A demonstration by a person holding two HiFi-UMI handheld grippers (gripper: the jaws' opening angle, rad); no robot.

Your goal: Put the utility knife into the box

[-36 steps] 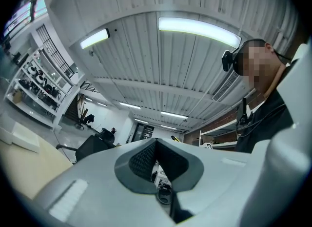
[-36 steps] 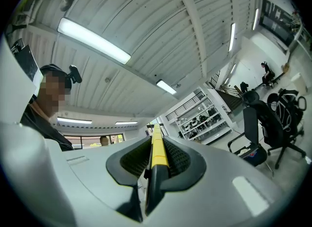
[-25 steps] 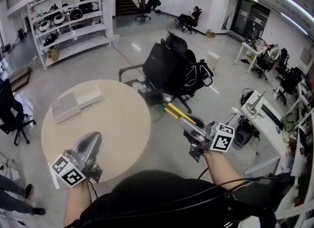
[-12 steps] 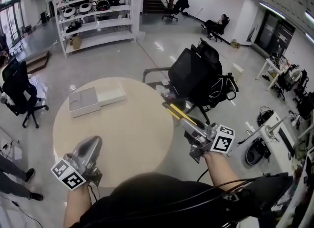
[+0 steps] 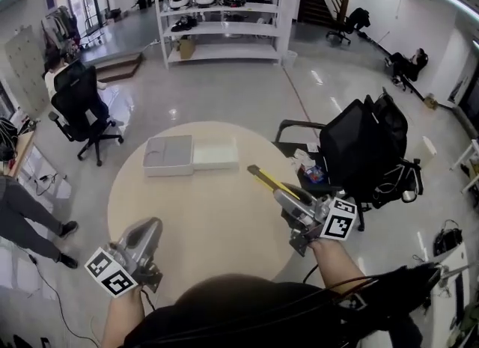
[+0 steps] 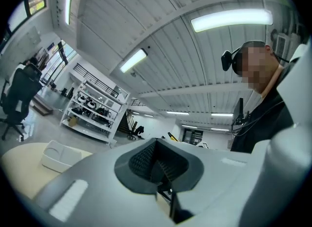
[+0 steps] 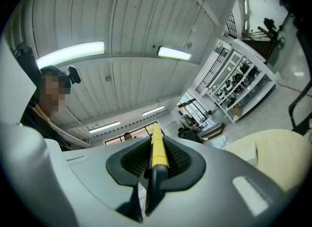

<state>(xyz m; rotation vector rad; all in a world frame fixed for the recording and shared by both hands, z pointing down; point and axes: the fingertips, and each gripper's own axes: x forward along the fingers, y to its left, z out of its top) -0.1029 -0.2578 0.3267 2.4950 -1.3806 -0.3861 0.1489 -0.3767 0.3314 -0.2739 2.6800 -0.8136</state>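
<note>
An open box point(image 5: 191, 153), one half grey and one half white, lies at the far side of the round beige table point(image 5: 202, 212). My right gripper point(image 5: 284, 197) hovers over the table's right edge, shut on the yellow and black utility knife point(image 5: 268, 181), whose tip points toward the box. In the right gripper view the knife point(image 7: 157, 149) stands clamped between the dark pads point(image 7: 181, 158), pointing up. My left gripper point(image 5: 149, 227) is above the table's near edge, shut, with nothing in it; its own view shows closed jaws and the box point(image 6: 59, 154) at lower left.
A black office chair point(image 5: 367, 148) hung with bags stands just right of the table. Another chair point(image 5: 81, 99) is at the far left, and a white shelf rack point(image 5: 224, 10) stands behind. A person's legs point(image 5: 30, 219) show at the left edge.
The view has swung round, so table and box now sit nearer the middle. My right gripper with the knife has come from beside the table to over its right edge. The left gripper kept its place.
</note>
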